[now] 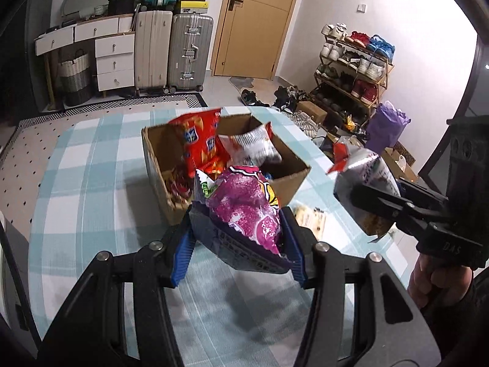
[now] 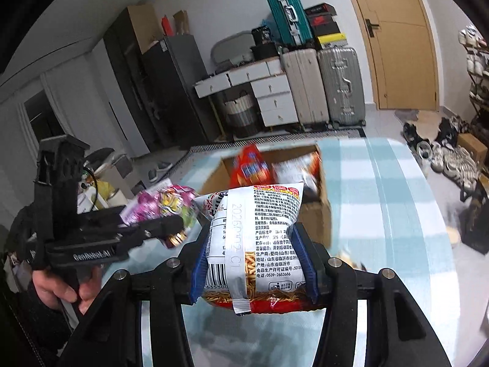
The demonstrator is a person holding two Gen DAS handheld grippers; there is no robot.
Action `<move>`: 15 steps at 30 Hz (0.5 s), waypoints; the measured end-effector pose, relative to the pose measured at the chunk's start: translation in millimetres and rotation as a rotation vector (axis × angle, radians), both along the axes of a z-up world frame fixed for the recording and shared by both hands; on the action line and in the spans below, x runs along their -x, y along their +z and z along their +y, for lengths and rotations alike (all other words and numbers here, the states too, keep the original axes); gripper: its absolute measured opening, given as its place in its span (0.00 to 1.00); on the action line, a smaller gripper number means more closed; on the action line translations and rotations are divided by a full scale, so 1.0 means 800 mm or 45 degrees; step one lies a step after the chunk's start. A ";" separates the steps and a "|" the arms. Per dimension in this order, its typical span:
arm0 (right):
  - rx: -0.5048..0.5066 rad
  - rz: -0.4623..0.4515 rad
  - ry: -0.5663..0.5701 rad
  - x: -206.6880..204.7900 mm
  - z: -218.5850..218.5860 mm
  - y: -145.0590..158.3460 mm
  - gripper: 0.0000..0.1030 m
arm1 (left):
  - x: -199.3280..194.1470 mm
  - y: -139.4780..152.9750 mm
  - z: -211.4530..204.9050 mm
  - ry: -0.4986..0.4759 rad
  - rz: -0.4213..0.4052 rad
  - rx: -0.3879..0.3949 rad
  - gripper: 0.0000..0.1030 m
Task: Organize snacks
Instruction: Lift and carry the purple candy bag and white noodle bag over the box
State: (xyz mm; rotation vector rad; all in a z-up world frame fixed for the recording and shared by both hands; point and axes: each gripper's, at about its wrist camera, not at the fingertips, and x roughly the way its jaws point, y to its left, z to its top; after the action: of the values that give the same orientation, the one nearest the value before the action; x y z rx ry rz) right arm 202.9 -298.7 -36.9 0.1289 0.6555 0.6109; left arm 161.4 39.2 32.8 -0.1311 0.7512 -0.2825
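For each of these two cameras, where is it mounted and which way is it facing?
Left wrist: sits on the left gripper, facing the cardboard box and door; its purple snack bag, the right gripper and a hand show.
Right wrist: sits on the right gripper, facing the box and suitcases; its white noodle packet and the left gripper with its hand show.
Shared: box, checked tablecloth, both snacks, door.
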 end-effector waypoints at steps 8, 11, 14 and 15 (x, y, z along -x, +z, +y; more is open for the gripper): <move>0.050 -0.036 -0.014 -0.055 0.037 0.046 0.49 | -0.035 0.030 0.009 0.003 -0.022 -0.021 0.48; 0.072 -0.050 -0.014 -0.074 0.046 0.058 0.49 | -0.053 0.040 0.014 0.004 -0.019 -0.022 0.48; 0.081 -0.042 -0.018 -0.097 0.053 0.065 0.49 | -0.078 0.044 0.017 0.004 -0.007 -0.027 0.48; 0.084 -0.037 -0.019 -0.107 0.056 0.065 0.49 | -0.087 0.045 0.017 0.002 0.000 -0.021 0.48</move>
State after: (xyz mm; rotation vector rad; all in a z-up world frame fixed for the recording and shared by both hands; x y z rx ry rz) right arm 288.4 -254.0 15.5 0.0634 0.6454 0.5756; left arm 231.1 53.1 68.8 -0.1161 0.7529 -0.2747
